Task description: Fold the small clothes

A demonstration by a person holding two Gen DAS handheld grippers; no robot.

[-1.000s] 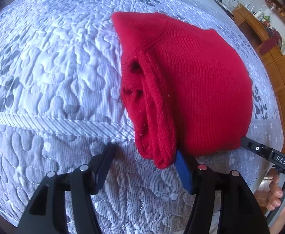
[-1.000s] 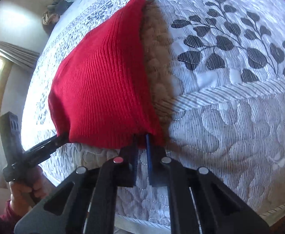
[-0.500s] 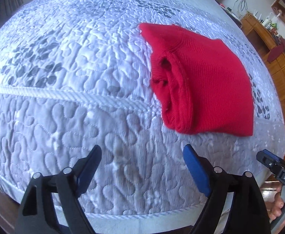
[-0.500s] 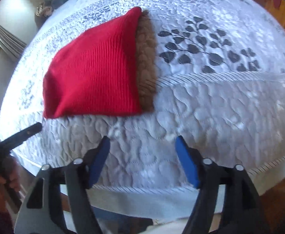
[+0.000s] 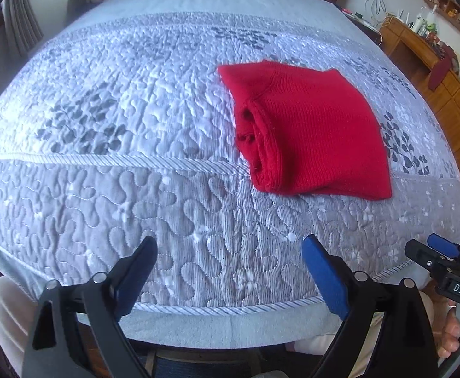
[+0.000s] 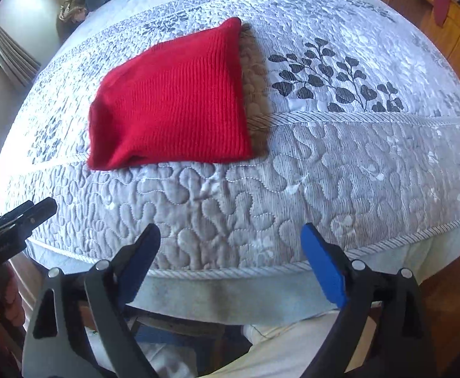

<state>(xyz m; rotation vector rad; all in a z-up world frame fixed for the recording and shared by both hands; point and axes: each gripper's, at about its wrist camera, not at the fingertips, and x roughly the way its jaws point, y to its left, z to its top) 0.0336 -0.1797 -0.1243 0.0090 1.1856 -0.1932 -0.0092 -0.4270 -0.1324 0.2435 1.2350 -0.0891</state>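
A folded red knit garment (image 5: 311, 132), soft and likely light, lay on the quilted bed (image 5: 135, 189), best pinched at a corner; the left tool (image 5: 230, 271) and right tool (image 6: 230, 261), jaws just opened, stood wide and empty.

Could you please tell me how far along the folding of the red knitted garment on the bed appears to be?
Done: the red knitted garment lies folded into a compact bundle on the quilted bedspread, layered edges showing on one side. In hand: nothing; the left hand-held gripper and right hand-held gripper, jaws just opened, are empty and clear of it. Left: little on this piece; no other unfolded small garment is clearly visible.
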